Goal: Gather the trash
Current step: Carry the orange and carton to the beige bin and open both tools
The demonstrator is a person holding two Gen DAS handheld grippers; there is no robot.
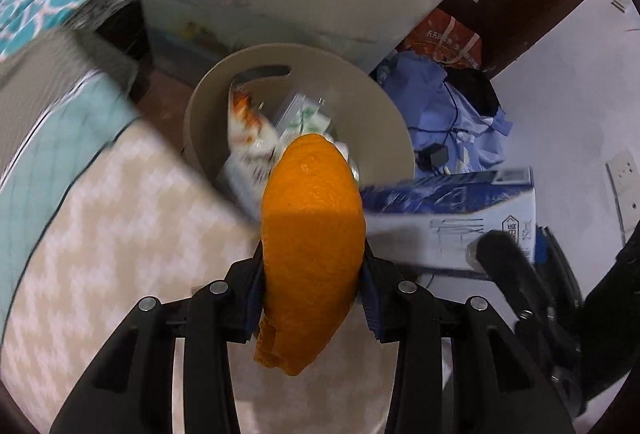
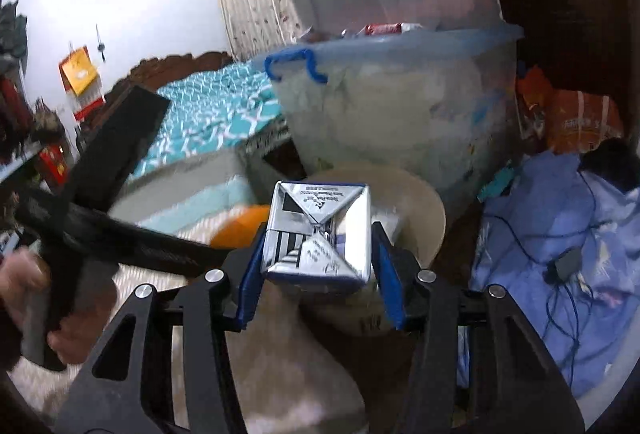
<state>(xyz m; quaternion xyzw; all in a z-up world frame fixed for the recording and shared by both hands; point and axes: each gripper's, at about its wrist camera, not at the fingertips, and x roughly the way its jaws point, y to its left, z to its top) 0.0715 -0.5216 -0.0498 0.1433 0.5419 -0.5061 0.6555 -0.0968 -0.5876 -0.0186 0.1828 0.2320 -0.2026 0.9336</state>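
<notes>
Presently, the landmark for this entry was the round beige plastic waste bin (image 1: 200, 122), standing on the dark floor against the foot of a large translucent storage tub with blue latch handles (image 2: 400, 106). Item one: a curved piece of orange citrus peel (image 1: 312, 234), clamped upright between the pads of the left gripper (image 1: 314, 294), poised at the bin's near rim, over the edge of a beige-and-white checked mattress cover (image 1: 120, 234). Item two: a silver-and-blue drink carton (image 2: 316, 234), seen end-on between the blue pads of the right gripper (image 2: 318, 274); its left face lay against one pad, while a sliver of gap seemed to show at the right pad, so whether the grip was firm could not be told. The carton hung over the bin's near edge. Already inside the bin: crumpled printed wrappers (image 1: 256, 138), white with orange and green. Beside the bin, on its far-right side, lay a heap of blue cloth with a black cable and charger (image 2: 568, 262). Hazards, as judged: the two grippers crowded the same opening and might knock together; a loosely held carton might slip early and land on the floor or the cloth; the peel, released short of the rim, would drop onto the mattress cover.
</notes>
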